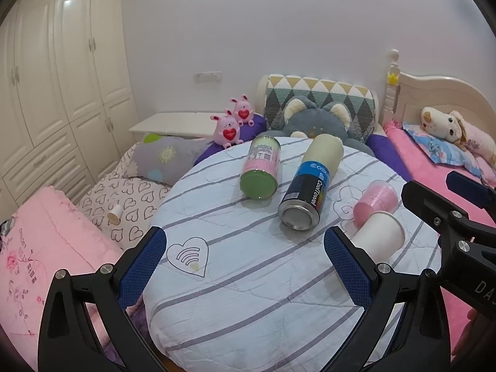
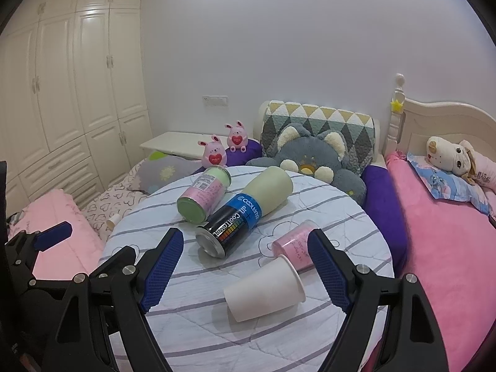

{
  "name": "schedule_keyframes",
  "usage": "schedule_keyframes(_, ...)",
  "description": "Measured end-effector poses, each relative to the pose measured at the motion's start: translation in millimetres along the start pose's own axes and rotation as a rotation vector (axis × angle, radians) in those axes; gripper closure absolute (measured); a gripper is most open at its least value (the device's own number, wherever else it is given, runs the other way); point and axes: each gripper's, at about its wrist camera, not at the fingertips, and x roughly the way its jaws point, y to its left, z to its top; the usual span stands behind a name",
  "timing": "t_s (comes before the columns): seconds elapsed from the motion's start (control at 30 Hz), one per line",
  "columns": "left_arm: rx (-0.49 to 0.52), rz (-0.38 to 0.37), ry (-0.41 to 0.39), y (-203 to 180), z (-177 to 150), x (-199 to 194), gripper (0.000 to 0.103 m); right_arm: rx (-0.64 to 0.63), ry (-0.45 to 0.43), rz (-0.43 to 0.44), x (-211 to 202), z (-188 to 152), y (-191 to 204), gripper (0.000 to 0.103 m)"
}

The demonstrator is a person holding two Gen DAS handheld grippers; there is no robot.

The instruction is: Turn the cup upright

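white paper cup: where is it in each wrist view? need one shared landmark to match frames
Left wrist: white paper cup lies on its side at right of centre, just beyond the left gripper's right finger.
Right wrist: cup lies low centre, between the right gripper's open fingers.
Shared landmark: the blue-and-black CoolTowel can, lying up-left of the cup in both.

Two cups [image 2: 264, 288] [image 2: 294, 244] — two cans [image 2: 230, 222] [image 2: 202, 192]

Both claws were wide open and holding nothing, left claw [image 1: 245, 266] and right claw [image 2: 245, 274] side by side.
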Motion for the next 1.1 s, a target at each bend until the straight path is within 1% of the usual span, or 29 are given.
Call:
schedule_keyframes(0.27,-0.002,0.002,0.005,1,1,4,0.0,0.003,0.006,-0.001,4,1,-2,0.019)
schedule_keyframes(0.53,-0.012,-0.004,0.022,5,9,22,0.0,0.012,0.028,0.0,20,3,-4,0.019)
schedule_keyframes(0.7,-0.014,-0.002,0.026,7,15,33,0.0,0.049,0.049,0.012,32,5,-11,0.019)
schedule_keyframes(0.93,-0.029,-0.001,0.039,17,29,60,0.0,0.113,0.11,0.03,66,19,-14,0.019)
schedule_keyframes(1.1,-0.045,0.015,0.05,35,36,81,0.0,0.109,0.152,0.072,98,38,2,0.019)
